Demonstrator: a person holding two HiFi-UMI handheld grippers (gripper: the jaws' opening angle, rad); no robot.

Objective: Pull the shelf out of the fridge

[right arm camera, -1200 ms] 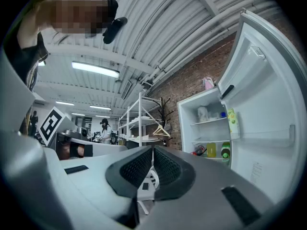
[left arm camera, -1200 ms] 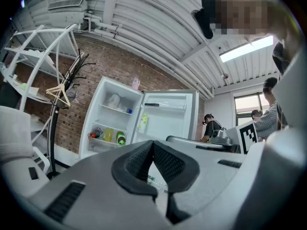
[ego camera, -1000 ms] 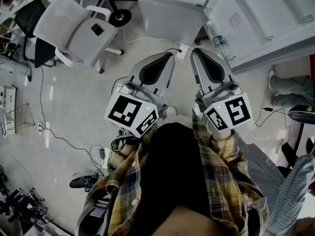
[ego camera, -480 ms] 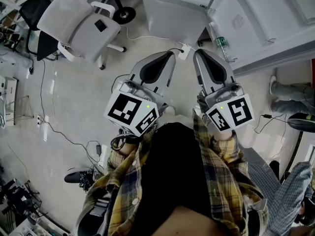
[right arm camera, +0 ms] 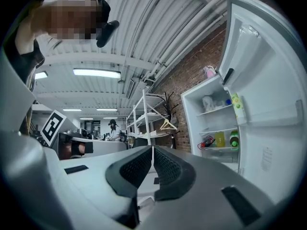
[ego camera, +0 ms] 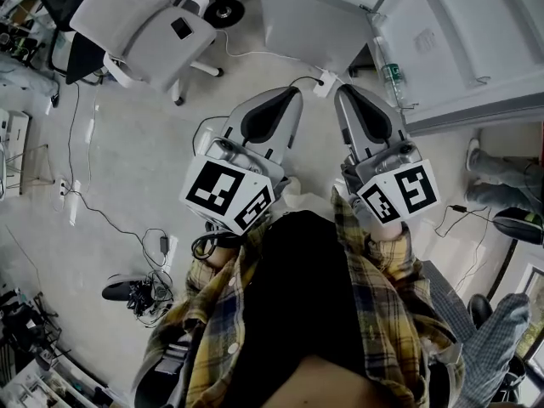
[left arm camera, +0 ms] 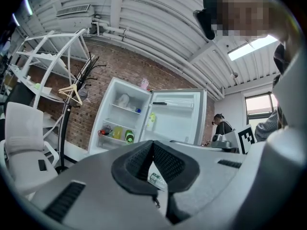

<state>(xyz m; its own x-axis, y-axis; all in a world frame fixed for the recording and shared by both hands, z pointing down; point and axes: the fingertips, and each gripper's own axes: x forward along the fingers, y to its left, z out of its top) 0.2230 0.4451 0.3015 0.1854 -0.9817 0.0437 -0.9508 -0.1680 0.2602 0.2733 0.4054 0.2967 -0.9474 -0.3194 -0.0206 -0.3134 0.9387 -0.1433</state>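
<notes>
The white fridge (left arm camera: 122, 116) stands open some way ahead, its door (left arm camera: 177, 116) swung to the right. Its glass shelves (left arm camera: 125, 108) sit inside, carrying bottles and packets. The right gripper view has the same fridge (right arm camera: 216, 123) at the right, with a shelf (right arm camera: 217, 111) and the door (right arm camera: 268, 80) close by. Seen from the head, the fridge door (ego camera: 459, 41) is at the top right. My left gripper (ego camera: 293, 93) and right gripper (ego camera: 342, 92) are side by side at chest height, pointing at the fridge. Both are shut and hold nothing, well short of any shelf.
A white office chair (ego camera: 140, 36) stands at the left of the fridge. Cables (ego camera: 144, 287) and a power strip (ego camera: 323, 82) lie on the floor. A coat stand (left arm camera: 76, 95) and a white rack (left arm camera: 43, 56) are by the brick wall. Another person's legs (ego camera: 501, 164) are at the right.
In the head view the chair, fridge and floor cables have slid a little up and to the right. Both grippers keep the same pose, shut.
</notes>
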